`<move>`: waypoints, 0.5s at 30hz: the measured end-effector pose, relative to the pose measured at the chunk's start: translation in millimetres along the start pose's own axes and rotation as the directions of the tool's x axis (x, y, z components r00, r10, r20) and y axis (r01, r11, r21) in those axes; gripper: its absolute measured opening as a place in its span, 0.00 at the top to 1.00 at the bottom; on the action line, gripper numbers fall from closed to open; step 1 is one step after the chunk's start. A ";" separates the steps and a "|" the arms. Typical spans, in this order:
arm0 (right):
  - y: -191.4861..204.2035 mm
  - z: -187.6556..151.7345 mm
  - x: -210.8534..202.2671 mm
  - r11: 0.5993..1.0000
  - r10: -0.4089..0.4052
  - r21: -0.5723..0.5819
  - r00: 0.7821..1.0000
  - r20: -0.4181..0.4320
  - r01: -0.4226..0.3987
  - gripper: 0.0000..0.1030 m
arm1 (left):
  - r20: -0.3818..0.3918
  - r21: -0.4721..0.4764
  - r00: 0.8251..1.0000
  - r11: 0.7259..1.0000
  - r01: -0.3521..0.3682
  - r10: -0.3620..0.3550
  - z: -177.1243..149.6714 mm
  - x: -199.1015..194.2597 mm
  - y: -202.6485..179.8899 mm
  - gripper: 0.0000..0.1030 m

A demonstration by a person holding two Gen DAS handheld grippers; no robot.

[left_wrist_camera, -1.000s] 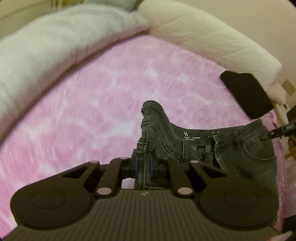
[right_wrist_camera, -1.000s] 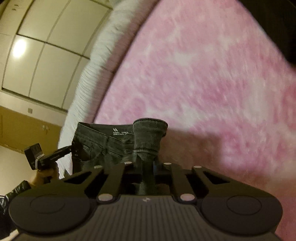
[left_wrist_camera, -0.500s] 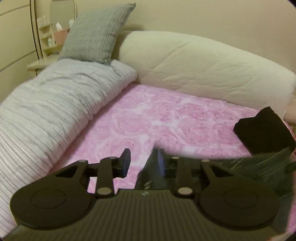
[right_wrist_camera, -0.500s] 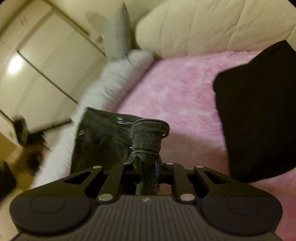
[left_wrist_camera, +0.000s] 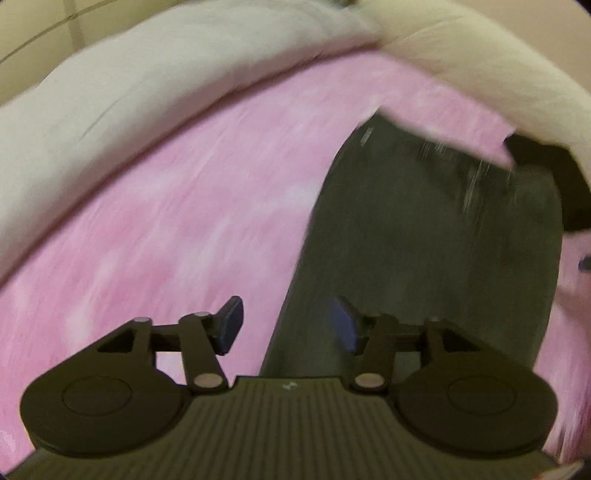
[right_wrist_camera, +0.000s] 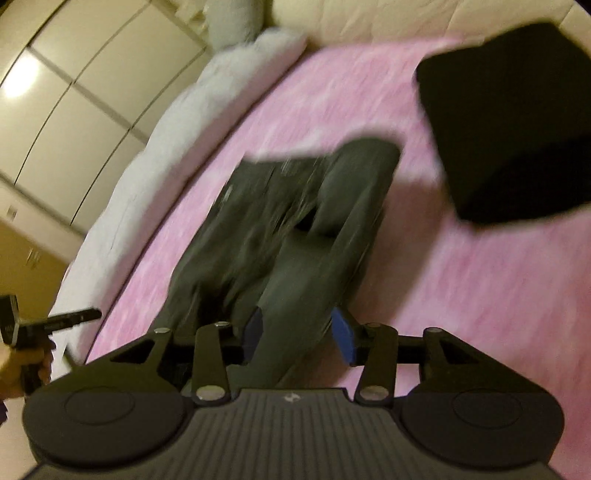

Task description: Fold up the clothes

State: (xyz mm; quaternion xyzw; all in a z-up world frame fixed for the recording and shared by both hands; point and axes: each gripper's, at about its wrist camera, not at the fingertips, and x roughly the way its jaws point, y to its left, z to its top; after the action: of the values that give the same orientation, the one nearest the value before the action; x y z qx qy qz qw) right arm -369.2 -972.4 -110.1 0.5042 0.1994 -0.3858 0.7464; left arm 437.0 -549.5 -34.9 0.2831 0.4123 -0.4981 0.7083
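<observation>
Dark grey jeans (left_wrist_camera: 424, 236) lie stretched out on the pink bed cover (left_wrist_camera: 177, 206), waistband at the far end; both views are blurred. My left gripper (left_wrist_camera: 288, 325) is open at the jeans' left edge, one blue pad over the cover and one over the denim. In the right wrist view the jeans (right_wrist_camera: 280, 229) run away from me with one end folded back. My right gripper (right_wrist_camera: 299, 334) is open, with a strip of denim lying loose between its blue pads.
A folded black garment (right_wrist_camera: 513, 122) lies on the cover to the right of the jeans, also in the left wrist view (left_wrist_camera: 554, 184). A grey-white duvet (left_wrist_camera: 110, 92) runs along the left. A cream headboard cushion (right_wrist_camera: 388, 18) is beyond. The left gripper's handle and hand (right_wrist_camera: 33, 332) show at left.
Both grippers held the jeans a second ago. The left one let go first, then the right one opened. The jeans now lie laid out on the bed, and both views tilt down.
</observation>
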 end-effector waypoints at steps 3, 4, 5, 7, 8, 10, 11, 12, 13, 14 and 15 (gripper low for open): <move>35.1 -33.8 13.3 0.998 0.045 -0.037 0.995 -0.090 -0.049 0.51 | -0.075 -0.057 0.996 0.997 -0.055 0.050 -83.4 -41.0 15.6 0.43; 50.7 -45.3 18.8 0.997 0.058 -0.052 0.992 -0.112 -0.064 0.50 | -0.098 -0.070 0.994 0.996 -0.064 0.057 -109.1 -52.9 14.8 0.42; 66.3 -56.8 24.3 0.995 0.070 -0.066 0.989 -0.134 -0.079 0.46 | -0.120 -0.081 0.991 0.994 -0.073 0.063 -134.6 -64.6 13.7 0.40; 97.4 -79.9 35.3 0.990 0.093 -0.092 0.980 -0.178 -0.111 0.39 | -0.151 -0.078 0.988 0.995 -0.057 0.045 -179.3 -82.9 -4.5 0.38; 113.0 -91.4 40.8 0.986 0.104 -0.105 0.974 -0.201 -0.127 0.37 | -0.159 -0.071 0.987 0.996 -0.044 0.033 -197.8 -89.2 -10.0 0.37; 145.2 -114.8 53.3 0.980 0.110 -0.135 0.966 -0.235 -0.144 0.37 | -0.167 -0.035 0.986 0.999 -0.015 0.009 -233.8 -94.7 -12.0 0.36; 159.7 -126.0 58.4 0.979 0.106 -0.145 0.963 -0.246 -0.144 0.36 | -0.168 -0.012 0.986 1.000 0.000 -0.002 -249.9 -95.5 -10.9 0.35; 173.1 -136.9 62.7 0.978 0.098 -0.153 0.962 -0.255 -0.141 0.36 | -0.163 0.000 0.986 1.000 0.021 -0.021 -263.9 -94.8 -7.1 0.35; 186.4 -147.8 66.9 0.977 0.091 -0.161 0.960 -0.264 -0.137 0.36 | -0.160 -0.001 0.986 0.999 0.040 -0.039 -273.6 -89.9 -2.0 0.35; 200.4 -158.4 70.8 0.976 0.081 -0.175 0.960 -0.269 -0.131 0.36 | -0.154 -0.015 0.986 0.998 0.069 -0.070 -281.7 -84.8 5.1 0.35; 213.1 -167.7 73.6 0.973 0.071 -0.192 0.960 -0.269 -0.126 0.35 | -0.145 -0.023 0.984 0.995 0.098 -0.100 -286.8 -80.3 8.9 0.35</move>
State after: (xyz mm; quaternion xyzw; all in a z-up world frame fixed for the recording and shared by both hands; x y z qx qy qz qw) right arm -142.5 -806.7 -102.2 0.4793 0.3096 -0.2554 0.7805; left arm 345.6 -275.7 -108.8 0.2922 0.4807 -0.5074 0.6528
